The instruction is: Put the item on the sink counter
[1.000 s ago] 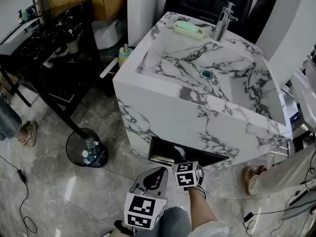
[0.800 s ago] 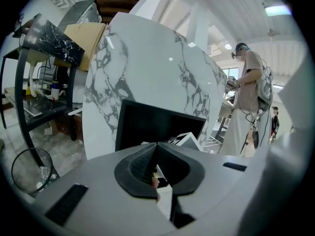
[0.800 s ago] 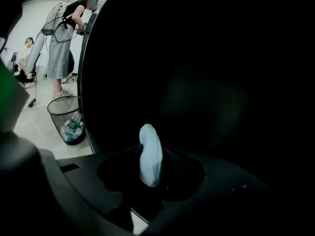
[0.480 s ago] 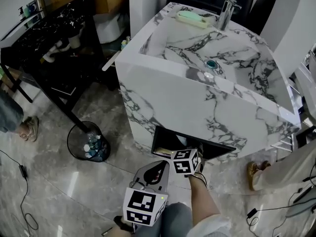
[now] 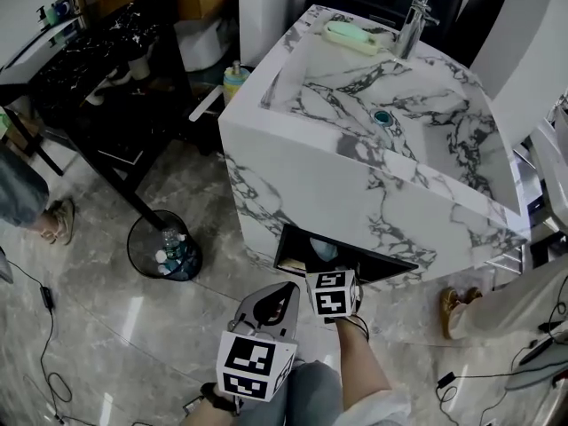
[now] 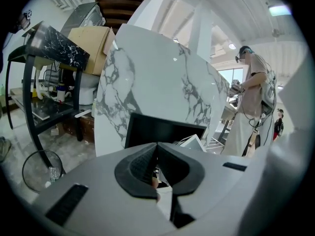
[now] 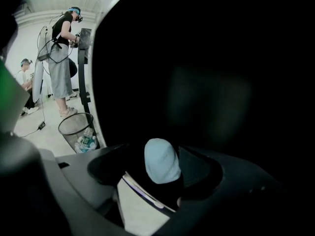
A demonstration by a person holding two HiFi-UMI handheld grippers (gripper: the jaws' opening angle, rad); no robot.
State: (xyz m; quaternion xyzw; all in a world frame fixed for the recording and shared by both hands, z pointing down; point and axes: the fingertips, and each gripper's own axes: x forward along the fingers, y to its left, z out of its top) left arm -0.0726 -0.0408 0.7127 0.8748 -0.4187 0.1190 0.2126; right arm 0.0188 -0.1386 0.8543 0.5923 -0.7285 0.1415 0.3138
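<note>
Right, nearest first: the left gripper (image 5: 286, 293) hangs low by the person's knee, jaws pressed together on nothing. Just ahead, the right gripper (image 7: 158, 152) reaches into the dark cubby (image 5: 383, 270) under the basin. Its jaws have just been opening and now stand wide, with the pale blue item (image 7: 161, 165) upright between them. The pads are not pressing it, as far as the view shows. So the item sits in the cubby, not lifted. Higher and further back, the sink counter (image 5: 304, 27) carries a green soap dish (image 5: 352, 35) and a faucet (image 5: 413, 23). Risks, judged:
- Closing off-centre in that dark recess could tip the rounded item or shove it deeper.
- A shallow pinch may slip on the way out.
- Pulling up early could clip the cubby's top edge.
- Set down near the sloping basin, it may slide in.
</note>
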